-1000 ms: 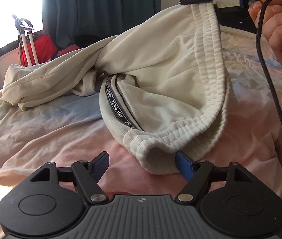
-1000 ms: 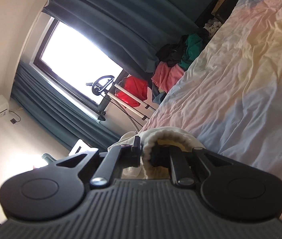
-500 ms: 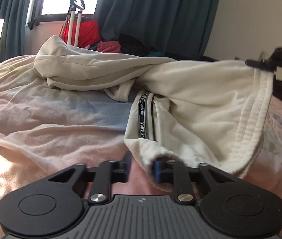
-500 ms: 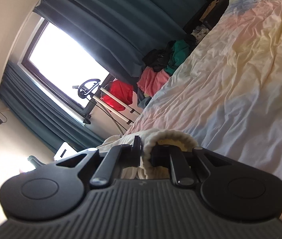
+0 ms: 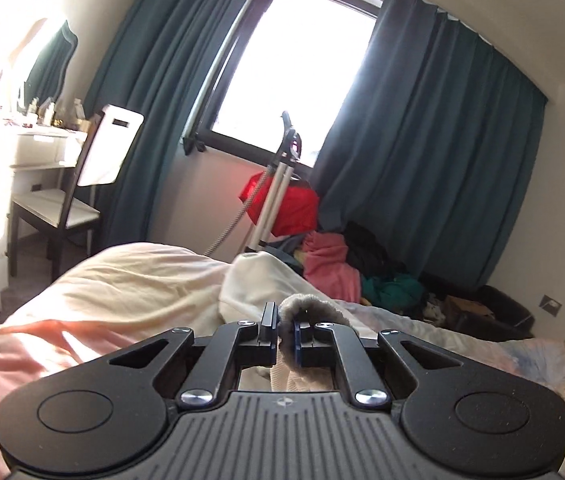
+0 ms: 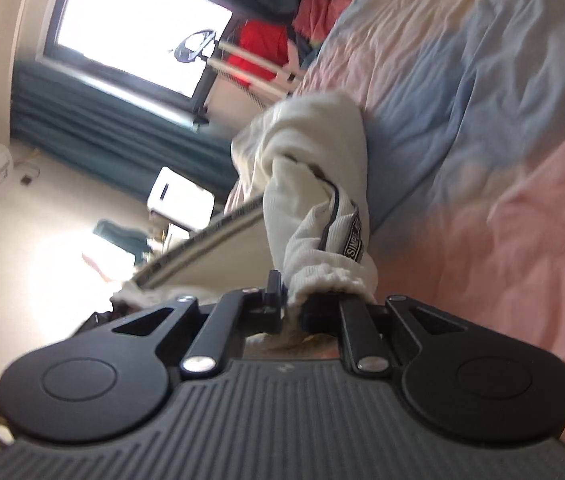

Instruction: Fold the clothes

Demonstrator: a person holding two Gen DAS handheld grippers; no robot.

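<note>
Now both grippers, left (image 5: 285, 334) and right (image 6: 291, 309), have jaws squeezed tight on the pants (image 6: 314, 184), lifted off the bed (image 6: 482, 120); a second ago the left was open.

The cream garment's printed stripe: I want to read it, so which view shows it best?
The right wrist view: the stripe runs along the cream garment just above the right tool. The left wrist view shows only bunched fabric, no stripe.

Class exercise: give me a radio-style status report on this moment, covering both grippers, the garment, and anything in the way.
Left gripper shut on cream garment. Right gripper shut on its ribbed hem. Garment lifted off bed. Nothing in the way.
</note>
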